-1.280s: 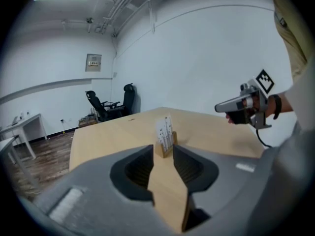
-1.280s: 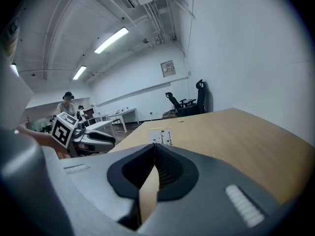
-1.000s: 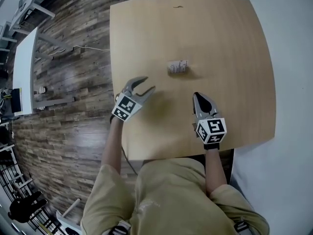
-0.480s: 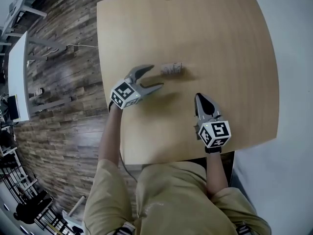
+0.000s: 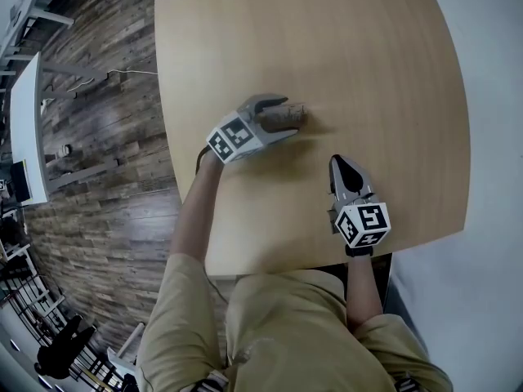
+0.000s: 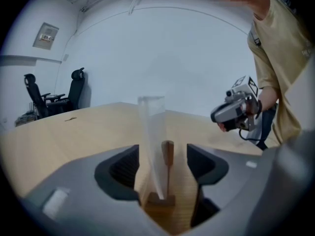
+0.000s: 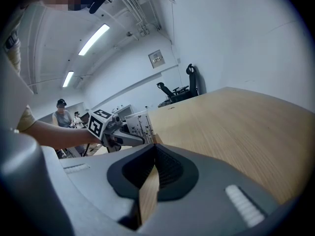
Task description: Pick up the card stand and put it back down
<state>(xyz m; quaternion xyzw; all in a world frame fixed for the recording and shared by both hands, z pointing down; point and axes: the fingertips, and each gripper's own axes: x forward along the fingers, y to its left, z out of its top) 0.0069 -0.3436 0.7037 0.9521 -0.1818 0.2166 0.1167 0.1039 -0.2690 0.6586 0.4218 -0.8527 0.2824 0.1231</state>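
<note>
nearest the body, the right gripper [image 5: 341,163] is held low over the counter [image 5: 384,64] near its front edge, forearm straight and pointing away, its jaws clenched together with nothing in them. farther out, the left arm reaches forward and inward, the left gripper [image 5: 286,118] turned toward the right. its jaws straddle the card stand [image 5: 296,114] and are closing, the pads not yet on it. the card stand stands upright on the counter between them, a clear panel in a wooden base.

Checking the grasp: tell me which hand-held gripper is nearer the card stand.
Left. The left hand-held gripper straddles the card stand, jaws closing around it; the right hand-held gripper is shut, apart from it, nearer the person.
</note>
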